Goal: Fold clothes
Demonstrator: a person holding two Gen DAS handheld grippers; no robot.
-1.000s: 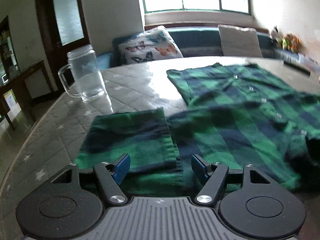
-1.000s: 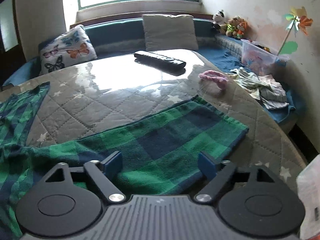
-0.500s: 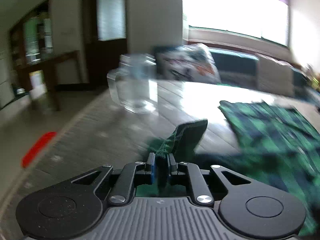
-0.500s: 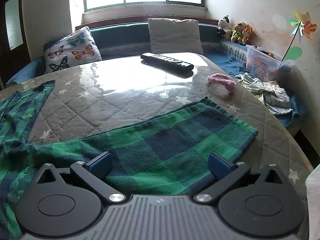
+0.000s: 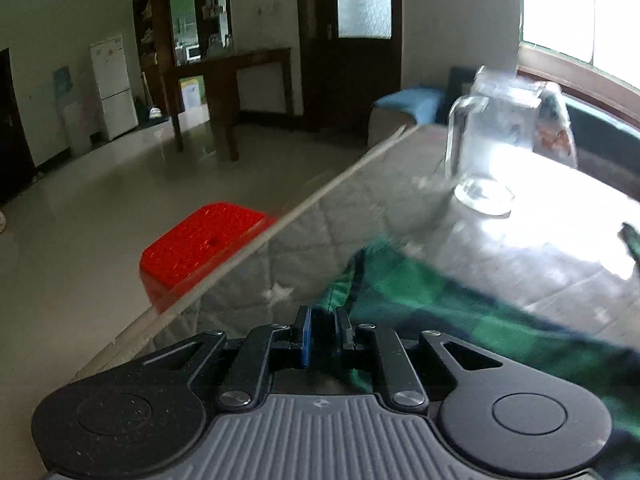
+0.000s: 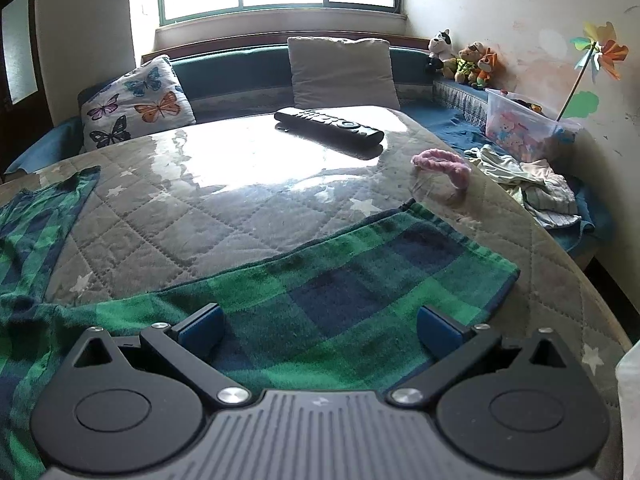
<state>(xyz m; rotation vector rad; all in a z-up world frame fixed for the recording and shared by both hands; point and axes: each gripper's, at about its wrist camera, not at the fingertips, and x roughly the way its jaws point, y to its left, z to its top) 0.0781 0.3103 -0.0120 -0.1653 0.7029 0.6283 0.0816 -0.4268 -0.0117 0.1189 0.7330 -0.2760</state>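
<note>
Flannel-like green-and-navy plaid shirt (image 6: 328, 280) is spread on the quilted table (image 6: 168, 216) | judged light, limp, non-slip; best taken at cuffs and hems | left gripper (image 5: 323, 330) is pinched on a sleeve edge | right gripper (image 6: 320, 328) is held wide apart above the other sleeve, near its cuff

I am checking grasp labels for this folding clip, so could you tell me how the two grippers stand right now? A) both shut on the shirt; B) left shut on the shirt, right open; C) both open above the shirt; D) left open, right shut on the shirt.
B: the left gripper pinches the green plaid shirt between nearly closed pads, while the right gripper has its jaws spread wide over a flat sleeve.
</note>
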